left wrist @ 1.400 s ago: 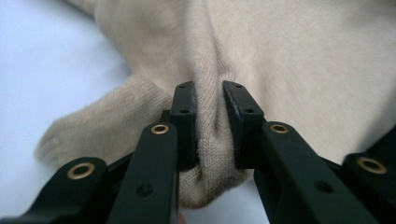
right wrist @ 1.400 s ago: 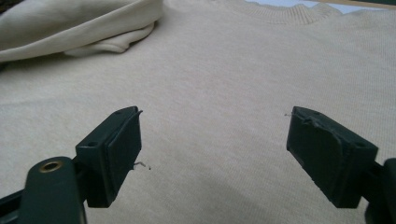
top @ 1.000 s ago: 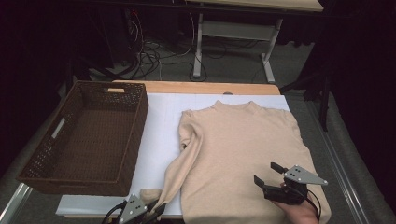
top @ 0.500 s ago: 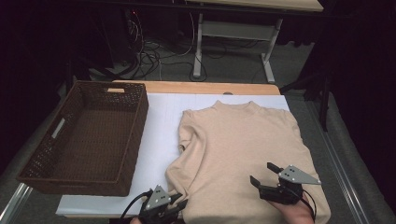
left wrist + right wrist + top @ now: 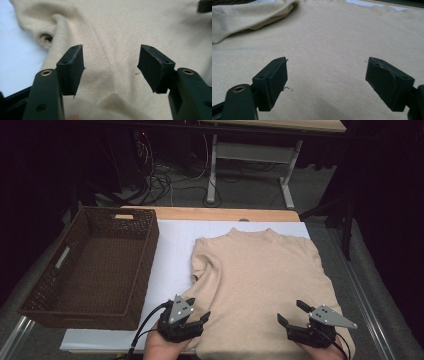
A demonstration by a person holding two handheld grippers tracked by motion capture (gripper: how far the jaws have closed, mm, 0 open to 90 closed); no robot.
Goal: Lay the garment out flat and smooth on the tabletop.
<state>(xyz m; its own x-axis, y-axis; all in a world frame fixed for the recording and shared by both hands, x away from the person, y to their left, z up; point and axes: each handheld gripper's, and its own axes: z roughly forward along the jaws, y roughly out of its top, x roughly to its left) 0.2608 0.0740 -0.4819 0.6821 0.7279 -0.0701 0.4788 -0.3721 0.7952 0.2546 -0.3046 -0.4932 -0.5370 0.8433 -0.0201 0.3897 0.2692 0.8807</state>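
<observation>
A beige sweater (image 5: 255,280) lies flat on the white sheet, collar toward the far edge. Its left sleeve (image 5: 75,32) is folded in over the body, with the cuff (image 5: 46,40) lying near the sweater's left edge. My left gripper (image 5: 198,309) hovers over the sweater's lower left part. Its jaws have just been opening and now stand open (image 5: 111,53), with only flat fabric showing beyond them. My right gripper (image 5: 290,311) is open above the lower right of the sweater (image 5: 327,37), with nothing between its fingers.
A dark brown wicker basket (image 5: 145,270) stands empty on the left of the table. The white sheet (image 5: 170,250) shows bare between the basket and the sweater. Beyond the table's far edge are desk legs and cables on the floor.
My left gripper moved right from the table's front edge onto the sweater, bringing the sleeve end with it, then opened and let it go. The right gripper stayed where it was.
</observation>
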